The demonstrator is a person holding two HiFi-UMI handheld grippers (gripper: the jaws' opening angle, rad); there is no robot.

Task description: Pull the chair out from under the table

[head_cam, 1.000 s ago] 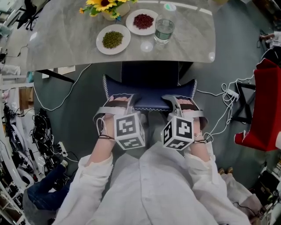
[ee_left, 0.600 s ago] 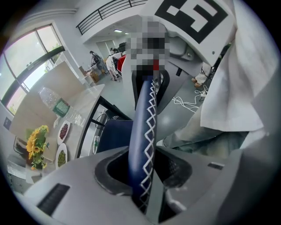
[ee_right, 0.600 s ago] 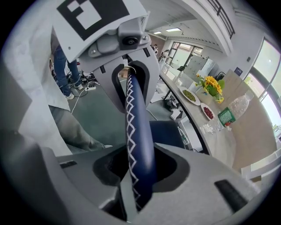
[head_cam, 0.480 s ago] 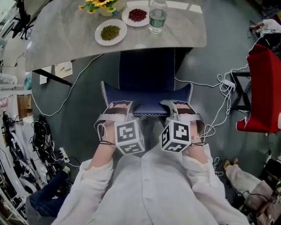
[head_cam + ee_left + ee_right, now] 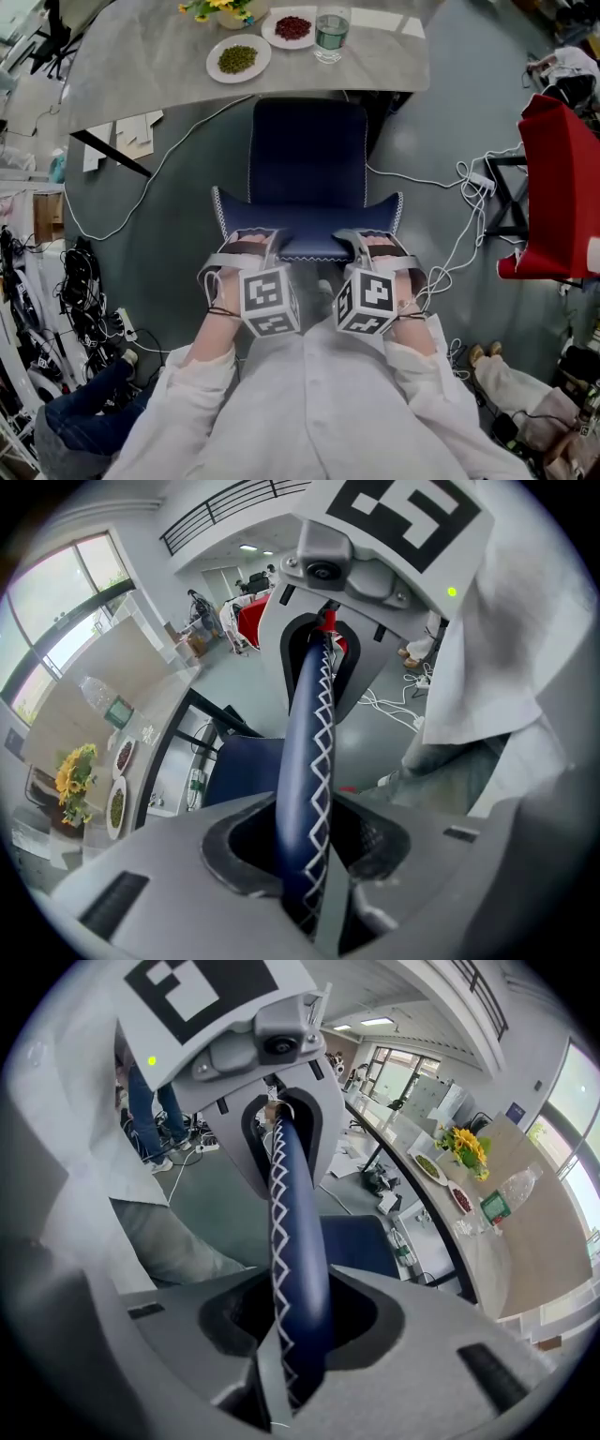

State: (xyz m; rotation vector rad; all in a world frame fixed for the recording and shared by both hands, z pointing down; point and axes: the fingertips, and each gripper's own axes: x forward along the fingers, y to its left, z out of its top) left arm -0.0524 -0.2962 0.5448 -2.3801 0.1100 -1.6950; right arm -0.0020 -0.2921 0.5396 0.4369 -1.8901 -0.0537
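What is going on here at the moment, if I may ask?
A person stands behind the chair with a gripper in each hand. The left gripper and the right gripper are both clamped on the top edge of its backrest. The seat lies almost wholly clear of the table, its far edge right at the table's rim. On the table stand a plate of green beans, a plate of red beans, a glass of water and flowers.

I saw green-bean plate (image 5: 214, 62) beside red-bean plate (image 5: 269, 31), water glass (image 5: 329, 35) just right of those, sunflowers (image 5: 219, 8) behind; white cables (image 5: 472, 180) lay on the floor (image 5: 169, 234).
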